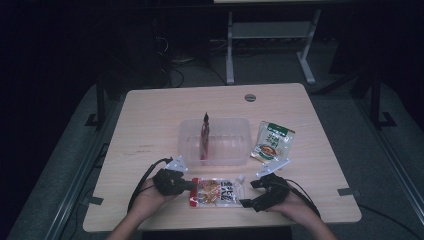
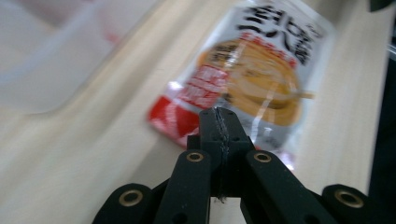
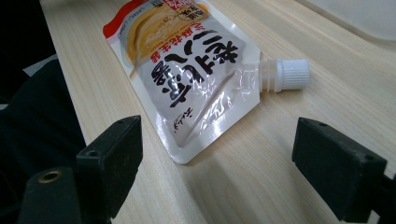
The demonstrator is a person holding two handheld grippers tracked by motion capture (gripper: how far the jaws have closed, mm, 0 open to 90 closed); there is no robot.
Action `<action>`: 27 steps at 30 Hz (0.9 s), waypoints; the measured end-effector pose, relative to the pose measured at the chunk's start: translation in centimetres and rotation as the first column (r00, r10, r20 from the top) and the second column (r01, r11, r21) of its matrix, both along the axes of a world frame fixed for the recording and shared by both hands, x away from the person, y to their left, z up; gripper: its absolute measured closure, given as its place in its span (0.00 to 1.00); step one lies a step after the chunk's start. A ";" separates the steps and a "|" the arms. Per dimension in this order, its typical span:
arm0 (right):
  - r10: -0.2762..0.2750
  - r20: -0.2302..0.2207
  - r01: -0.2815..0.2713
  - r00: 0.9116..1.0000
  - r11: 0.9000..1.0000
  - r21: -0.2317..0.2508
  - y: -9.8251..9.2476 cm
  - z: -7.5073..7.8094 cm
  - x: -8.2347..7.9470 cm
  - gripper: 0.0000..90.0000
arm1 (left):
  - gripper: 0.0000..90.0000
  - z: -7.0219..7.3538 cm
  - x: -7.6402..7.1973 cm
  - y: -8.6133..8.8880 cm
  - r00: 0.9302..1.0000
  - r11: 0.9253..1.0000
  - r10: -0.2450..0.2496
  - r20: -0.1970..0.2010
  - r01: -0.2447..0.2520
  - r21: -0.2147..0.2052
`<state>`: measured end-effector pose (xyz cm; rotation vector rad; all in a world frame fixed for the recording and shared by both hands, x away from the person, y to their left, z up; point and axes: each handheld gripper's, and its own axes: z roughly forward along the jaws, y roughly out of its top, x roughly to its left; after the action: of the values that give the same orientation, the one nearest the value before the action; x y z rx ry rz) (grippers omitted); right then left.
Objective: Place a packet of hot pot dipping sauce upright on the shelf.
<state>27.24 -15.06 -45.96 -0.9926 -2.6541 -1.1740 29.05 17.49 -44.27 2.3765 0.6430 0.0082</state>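
Note:
A red-and-white spout pouch with a noodle picture lies flat near the table's front edge, its white cap pointing right. My left gripper is shut, its tips over the pouch's red left end; I see no pouch between the jaws. My right gripper stands open just right of the pouch. In the right gripper view its jaws stand wide apart, low over the table, with the pouch's spout end ahead of them, untouched.
A clear plastic container stands at the table's middle with a red pouch upright inside. A green pouch lies to its right. The table's front edge is close behind both hands. A desk frame stands beyond the table.

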 end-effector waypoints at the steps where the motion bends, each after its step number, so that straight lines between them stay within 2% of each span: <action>1: 0.000 -0.002 0.000 1.000 1.000 0.000 0.0 0.0 0.0 0.18 | 1.00 -0.1 -0.1 -0.2 1.000 1.000 -0.012 0.003 0.012 0.010; 2: 0.003 -0.002 -0.003 1.000 1.000 0.000 0.1 0.0 0.0 0.18 | 1.00 -0.2 -0.1 -0.5 1.000 1.000 -0.019 0.005 0.019 0.021; 3: 0.004 -0.003 -0.004 1.000 1.000 -0.003 0.1 0.0 0.0 0.18 | 1.00 -0.2 -0.2 -0.7 1.000 1.000 -0.007 0.004 0.006 0.014; 4: 0.004 -0.004 -0.004 1.000 1.000 -0.004 0.1 0.0 -0.1 0.18 | 1.00 -0.3 -0.1 -0.8 1.000 0.999 -0.015 0.013 0.015 0.037; 8: 0.018 -0.011 -0.018 1.000 1.000 -0.003 0.4 -0.2 -0.1 0.18 | 1.00 -0.8 -0.3 -1.4 1.000 0.999 0.016 0.011 -0.016 0.047; 12: 0.025 -0.020 -0.025 0.999 1.000 0.001 0.6 -0.3 -0.1 0.20 | 1.00 -1.0 -0.4 -1.8 1.000 0.997 0.025 0.016 -0.027 0.068; 17: 0.037 -0.035 -0.037 0.999 0.999 0.000 1.2 -0.5 -0.1 0.22 | 1.00 -1.1 -0.1 -1.6 1.000 0.998 0.017 0.005 -0.017 0.061; 22: 0.046 -0.066 -0.044 0.997 0.998 0.038 1.9 -0.7 0.2 0.28 | 1.00 -1.1 -0.1 -1.6 1.000 0.998 0.023 -0.002 -0.023 0.058; 25: 0.057 -0.057 -0.055 0.997 0.998 0.034 2.6 -0.7 0.2 0.29 | 1.00 -1.1 -0.1 -1.5 1.000 0.999 0.030 -0.010 -0.029 0.045; 26: 0.058 -0.059 -0.055 0.997 0.998 0.040 2.8 -0.7 0.2 0.30 | 1.00 -1.1 0.1 -1.4 1.000 0.998 0.013 -0.009 -0.013 0.060; 27: 0.055 -0.064 -0.053 0.996 0.998 0.041 2.9 -0.7 0.3 0.32 | 1.00 -1.1 0.1 -1.4 1.000 0.998 0.013 -0.008 -0.013 0.058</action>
<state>27.52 -12.12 -46.64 -0.9305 -2.5806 -1.1577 29.10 16.10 -45.36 2.4294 0.6707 0.0233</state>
